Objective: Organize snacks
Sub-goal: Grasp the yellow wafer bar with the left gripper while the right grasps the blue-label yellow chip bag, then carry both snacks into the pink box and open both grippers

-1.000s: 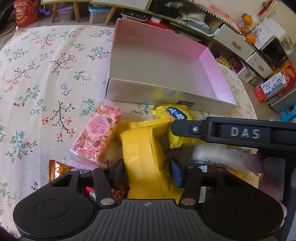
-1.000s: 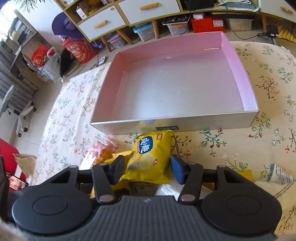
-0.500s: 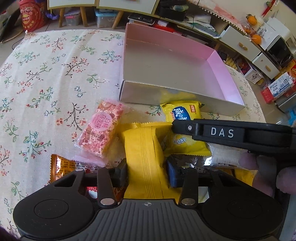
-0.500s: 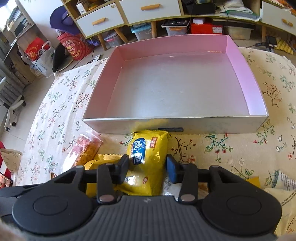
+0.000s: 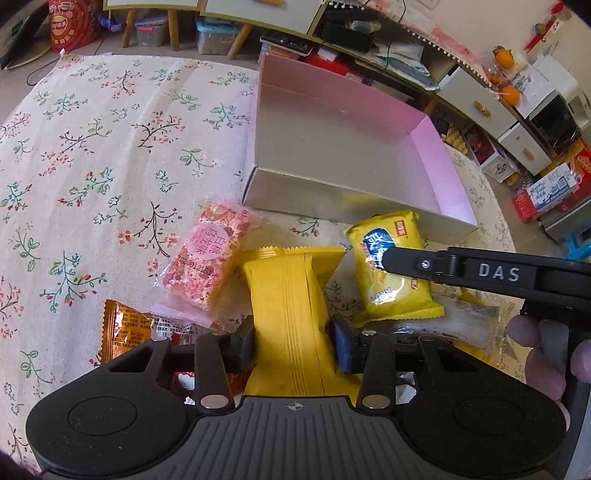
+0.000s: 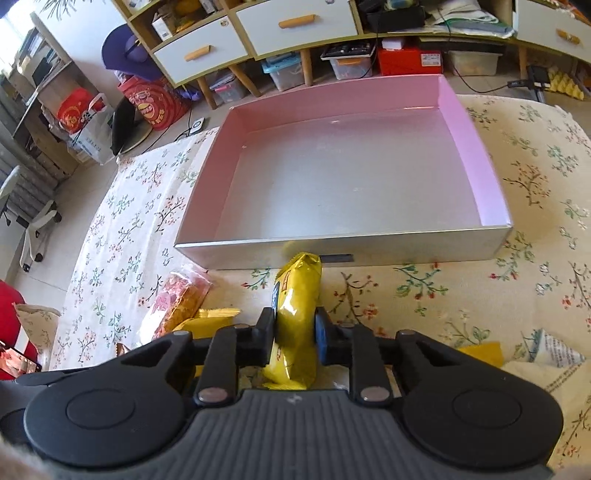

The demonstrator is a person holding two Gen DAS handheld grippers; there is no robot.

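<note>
A pink-lined silver box (image 5: 354,140) lies empty on the floral tablecloth; it also shows in the right wrist view (image 6: 351,177). My left gripper (image 5: 293,345) is shut on a plain yellow snack packet (image 5: 291,306). My right gripper (image 6: 295,336) is shut on a yellow chip bag with a blue logo (image 6: 297,314), squeezed edge-up just before the box's near wall. The same bag (image 5: 391,273) shows in the left wrist view under the right gripper's finger (image 5: 410,264). A pink snack packet (image 5: 207,266) lies left of the yellow packet.
An orange packet (image 5: 125,328) lies at the lower left. A clear wrapped snack (image 5: 461,325) lies under the right gripper. More packets (image 6: 546,358) lie at the right. Cabinets (image 6: 258,33) and storage bins stand beyond the table edge.
My right gripper has shut on the chip bag, pinching it edge-up. My left gripper has closed in on the plain yellow packet. Both views have pulled back slightly.
</note>
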